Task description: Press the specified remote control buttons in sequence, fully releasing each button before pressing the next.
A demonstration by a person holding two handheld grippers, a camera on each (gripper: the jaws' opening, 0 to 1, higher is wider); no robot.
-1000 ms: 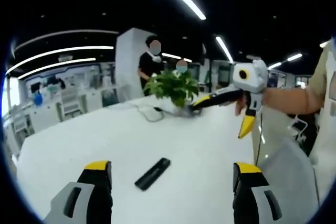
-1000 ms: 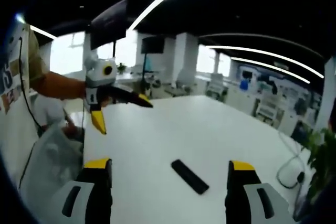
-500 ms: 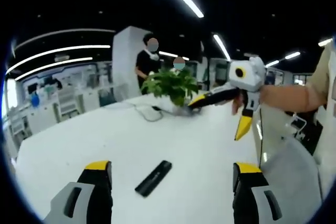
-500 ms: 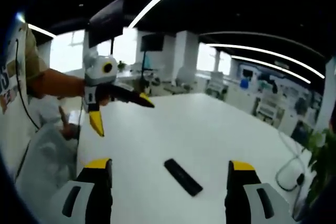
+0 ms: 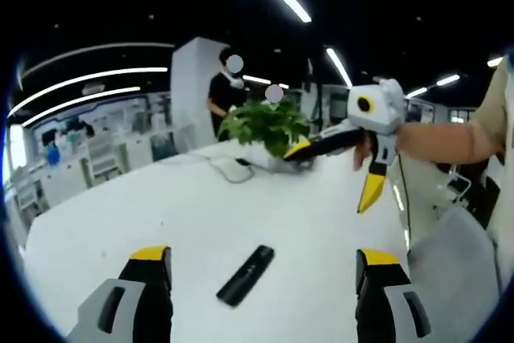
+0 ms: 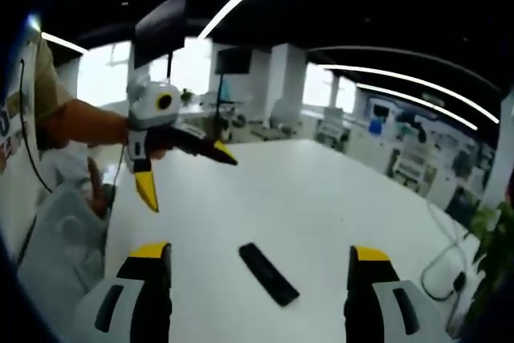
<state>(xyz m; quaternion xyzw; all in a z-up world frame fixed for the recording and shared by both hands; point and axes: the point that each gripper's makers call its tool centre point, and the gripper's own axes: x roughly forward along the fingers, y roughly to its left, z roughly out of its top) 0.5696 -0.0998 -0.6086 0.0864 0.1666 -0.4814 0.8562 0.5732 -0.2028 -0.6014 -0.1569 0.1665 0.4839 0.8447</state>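
Note:
A black remote control (image 5: 246, 275) lies flat on the white table (image 5: 161, 214), between and a little beyond my left gripper (image 5: 261, 267), whose jaws stand wide open with nothing in them. In the right gripper view the same remote control (image 6: 269, 274) lies ahead of my right gripper (image 6: 261, 267), also open and holding nothing. Each gripper appears in the other's view, held up above the table by a hand: the right gripper (image 5: 333, 174) with jaws spread, and the left gripper (image 6: 186, 176) likewise spread.
A potted green plant (image 5: 265, 130) stands at the table's far side with a white cable (image 5: 225, 170) near it. Two people stand behind it. A grey chair (image 6: 56, 238) and the person's body sit at the table edge. Office desks fill the background.
Both cameras have shifted slightly; the remote now sits a bit nearer the middle of both views. The grippers stay open and above the table.

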